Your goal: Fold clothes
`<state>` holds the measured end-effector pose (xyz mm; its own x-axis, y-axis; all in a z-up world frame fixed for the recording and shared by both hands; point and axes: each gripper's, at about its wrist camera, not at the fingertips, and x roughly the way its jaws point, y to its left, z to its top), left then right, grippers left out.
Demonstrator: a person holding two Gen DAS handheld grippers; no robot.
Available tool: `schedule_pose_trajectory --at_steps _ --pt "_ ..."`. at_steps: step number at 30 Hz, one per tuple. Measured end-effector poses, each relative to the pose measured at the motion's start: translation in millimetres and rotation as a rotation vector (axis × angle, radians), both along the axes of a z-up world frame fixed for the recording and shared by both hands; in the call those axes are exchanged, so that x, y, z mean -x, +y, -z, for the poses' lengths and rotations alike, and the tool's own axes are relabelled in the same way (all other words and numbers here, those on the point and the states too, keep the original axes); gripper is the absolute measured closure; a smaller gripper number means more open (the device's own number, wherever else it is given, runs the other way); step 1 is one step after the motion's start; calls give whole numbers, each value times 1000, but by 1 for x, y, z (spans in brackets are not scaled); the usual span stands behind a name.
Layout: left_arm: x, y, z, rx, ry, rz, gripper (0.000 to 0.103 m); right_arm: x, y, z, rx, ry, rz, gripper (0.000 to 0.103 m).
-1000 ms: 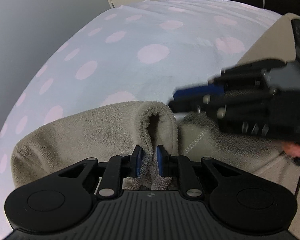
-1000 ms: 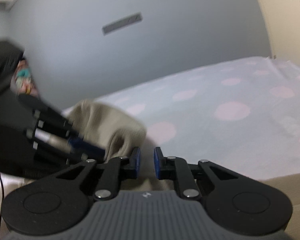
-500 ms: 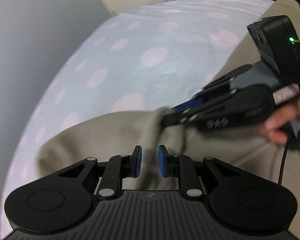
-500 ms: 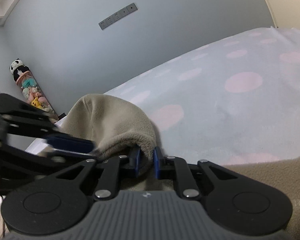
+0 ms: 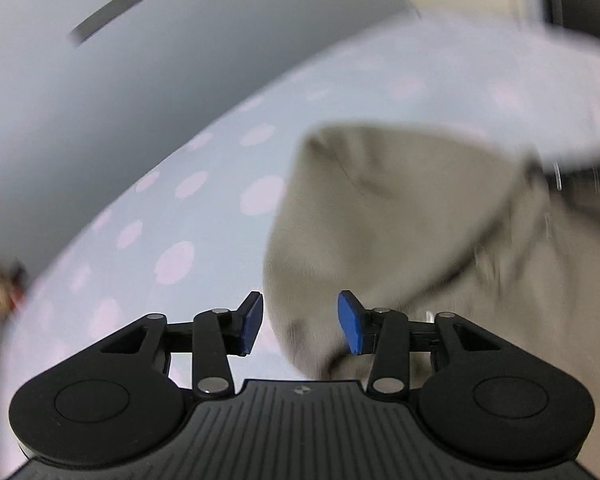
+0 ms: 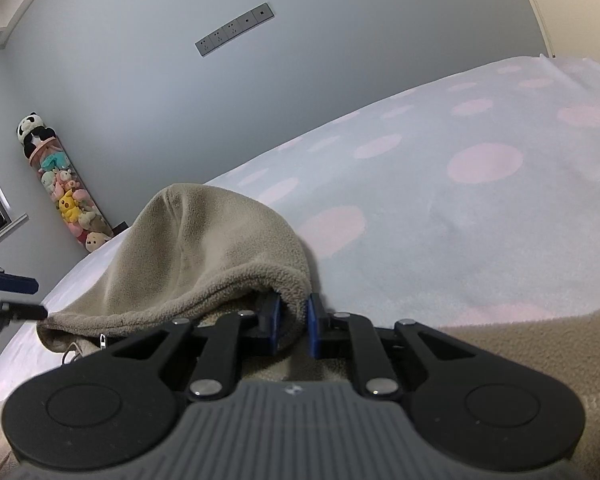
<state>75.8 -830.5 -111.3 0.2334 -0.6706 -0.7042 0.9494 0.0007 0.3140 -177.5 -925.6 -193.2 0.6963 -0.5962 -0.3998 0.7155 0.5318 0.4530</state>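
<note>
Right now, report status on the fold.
Left hand-held gripper open, jaws just opened. Right hand-held gripper shut on beige fleece, held up over the dotted bedspread. Nothing in the way.

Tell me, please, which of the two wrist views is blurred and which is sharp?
Left wrist view: motion-smeared, the beige fleece garment and the dotted bedspread streaked, only the left gripper crisp. Right wrist view: sharp, fleece texture clear at the right gripper, with fisheye bending.
</note>
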Motion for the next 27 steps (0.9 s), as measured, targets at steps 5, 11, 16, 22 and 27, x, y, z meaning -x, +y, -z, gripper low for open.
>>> schedule_pose_trajectory --at_steps 5,11,16,22,27 --pt "-8 -13 28 -82 63 -30 90 5 5 -1 2 9 -3 87" --pt "-18 -25 72 -148 22 -86 91 1 5 -3 11 38 -17 87" --pt "-17 -30 73 -150 -15 -86 96 -2 6 -5 18 85 -38 87" --pt "-14 -44 46 -151 -101 -40 85 7 6 -12 4 69 -41 83" --pt "4 -81 14 -117 -176 30 71 18 14 -25 50 71 -2 62"
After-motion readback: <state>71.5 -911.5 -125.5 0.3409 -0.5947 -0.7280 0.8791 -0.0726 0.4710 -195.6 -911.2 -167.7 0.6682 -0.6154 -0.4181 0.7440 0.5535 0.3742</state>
